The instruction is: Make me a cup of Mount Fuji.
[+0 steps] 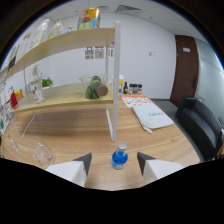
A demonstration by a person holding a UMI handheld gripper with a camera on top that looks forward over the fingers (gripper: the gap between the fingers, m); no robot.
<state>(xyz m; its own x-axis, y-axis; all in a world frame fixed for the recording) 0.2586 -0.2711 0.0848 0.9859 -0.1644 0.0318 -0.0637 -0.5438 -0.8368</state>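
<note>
A small blue bottle (119, 157) with a white cap stands upright on the wooden table (75, 127), between my two fingertips (84, 162) with a gap at each side. My gripper (114, 161) is open around it, the fingers not touching it. Left of the left finger lies a clear plastic cup or glass (42, 152) on the table. On the lower shelf of the white rack (114, 80) sit a green round item and a brown-lidded jar (96, 89).
The rack's white upright post stands just beyond the bottle. Small dark bottles (131, 89) stand behind the rack. A white cloth or bag (150, 116) lies at the table's right side. A black sofa (200, 125) and a dark door (184, 67) are further right.
</note>
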